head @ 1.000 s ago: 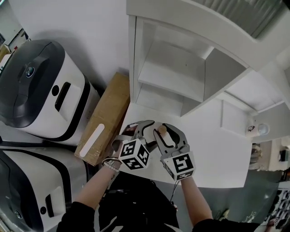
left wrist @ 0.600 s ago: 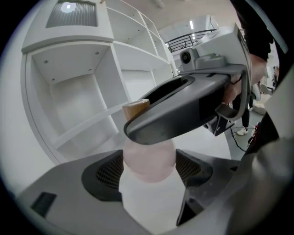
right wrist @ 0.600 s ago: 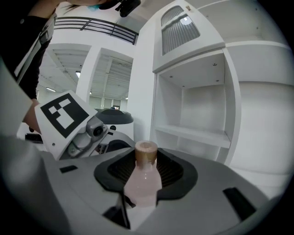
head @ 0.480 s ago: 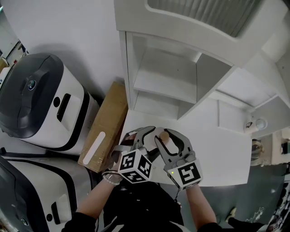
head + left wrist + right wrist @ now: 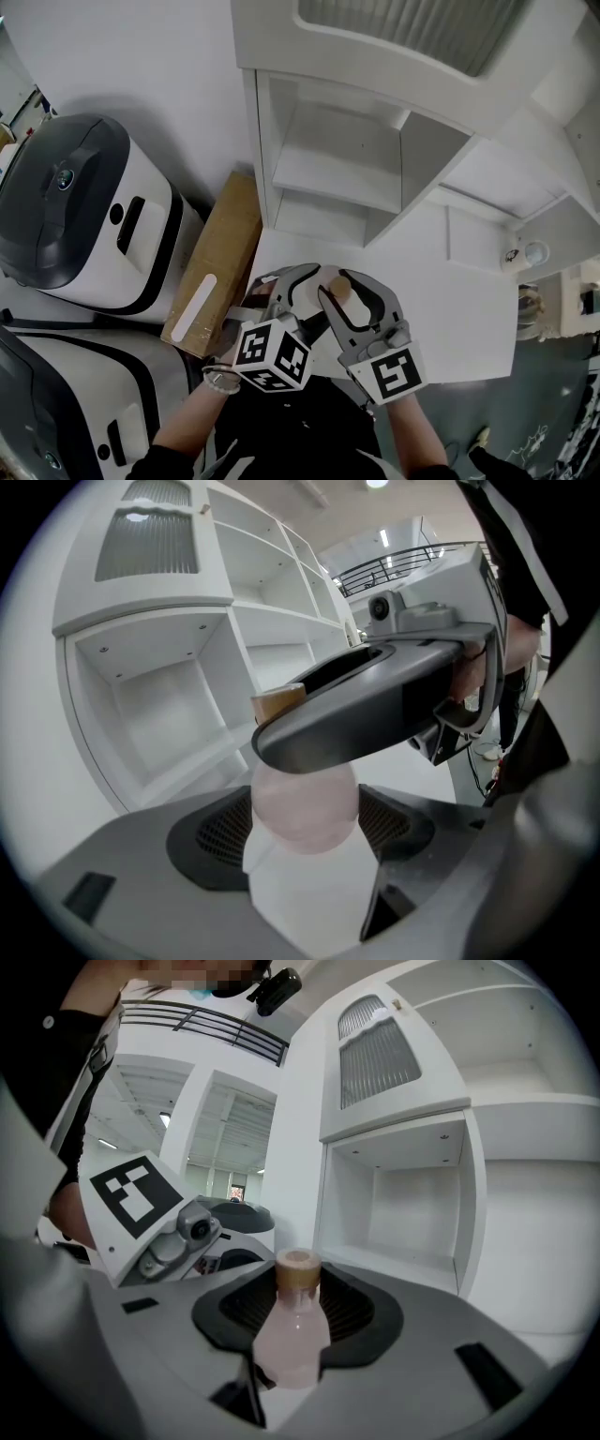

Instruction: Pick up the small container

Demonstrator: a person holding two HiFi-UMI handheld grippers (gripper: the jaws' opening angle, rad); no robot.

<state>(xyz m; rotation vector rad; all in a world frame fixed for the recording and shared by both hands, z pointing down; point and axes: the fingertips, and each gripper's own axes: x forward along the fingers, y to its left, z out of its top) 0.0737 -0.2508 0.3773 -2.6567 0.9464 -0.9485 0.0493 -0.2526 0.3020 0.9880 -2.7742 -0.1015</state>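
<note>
White tabletop (image 5: 450, 309) fills the middle of the head view, with a white shelf unit (image 5: 337, 159) standing on its far side. Left of the shelf unit a long cardboard box (image 5: 220, 258) leans, and further left of it sits a white and grey machine (image 5: 84, 206). In front of the shelf unit, over the table's near edge, the left gripper (image 5: 298, 277) and the right gripper (image 5: 352, 281) are pressed close side by side. The tan cap of the small container (image 5: 339, 284) shows between the right gripper's fingers.

From the left gripper view, the shelf unit rises at the left. In front of it the container's rounded pink body (image 5: 305, 803) fills the gap between this gripper's two pads and seems to touch both, so the claw is clamped on it. A dark finger of the right gripper (image 5: 375, 705) crosses just above the body and hides most of the tan cap.

From the right gripper view, the shelf unit stands ahead and to the right. The pink container (image 5: 291, 1335) sits upright before it, cap up, gripped between this gripper's pads. Left of the shelf unit, the other gripper's marker cube (image 5: 136, 1194) is close by.
</note>
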